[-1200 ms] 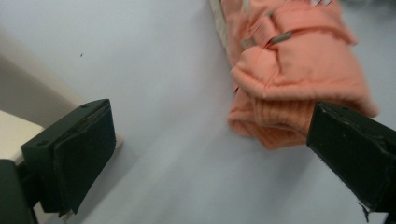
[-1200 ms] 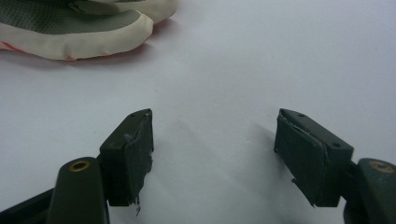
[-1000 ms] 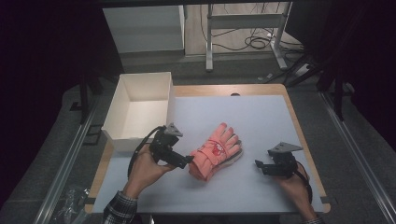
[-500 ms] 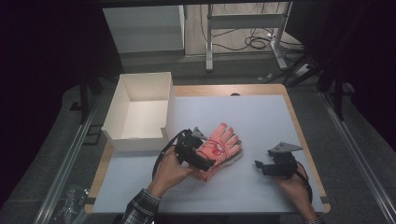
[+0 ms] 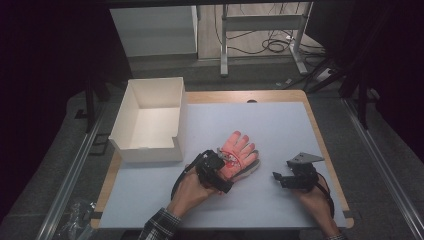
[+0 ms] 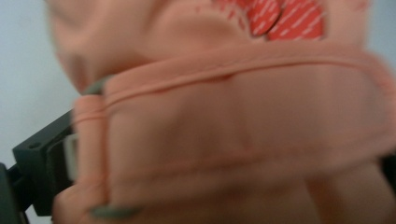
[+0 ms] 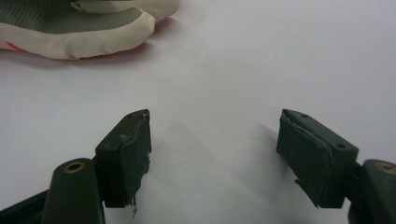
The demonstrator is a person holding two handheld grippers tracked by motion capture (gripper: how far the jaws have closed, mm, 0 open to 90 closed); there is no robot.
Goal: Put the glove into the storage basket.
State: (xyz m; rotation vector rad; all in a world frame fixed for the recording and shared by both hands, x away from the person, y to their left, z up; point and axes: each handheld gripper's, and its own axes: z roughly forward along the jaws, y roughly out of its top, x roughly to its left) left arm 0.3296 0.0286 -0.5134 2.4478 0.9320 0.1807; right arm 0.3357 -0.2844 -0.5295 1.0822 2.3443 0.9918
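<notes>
Both grippers are risking a slip: left gripper (image 5: 223, 172) is straddling the glove (image 5: 239, 152) cuff unclamped, grip unclear, while right gripper (image 7: 212, 154) is waiting wide open, empty.

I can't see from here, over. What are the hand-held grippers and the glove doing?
Left hand-held gripper at glove cuff, jaws around it. Right hand-held gripper open, on bare table. Box off left; nothing in the way.

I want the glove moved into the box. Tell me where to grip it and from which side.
Grip the pink glove at its cuff, coming from the person's side. It lies flat with fingers pointing away, so the cuff's thick banded edge faces the left hand-held gripper, whose jaws already sit either side of it.
</notes>
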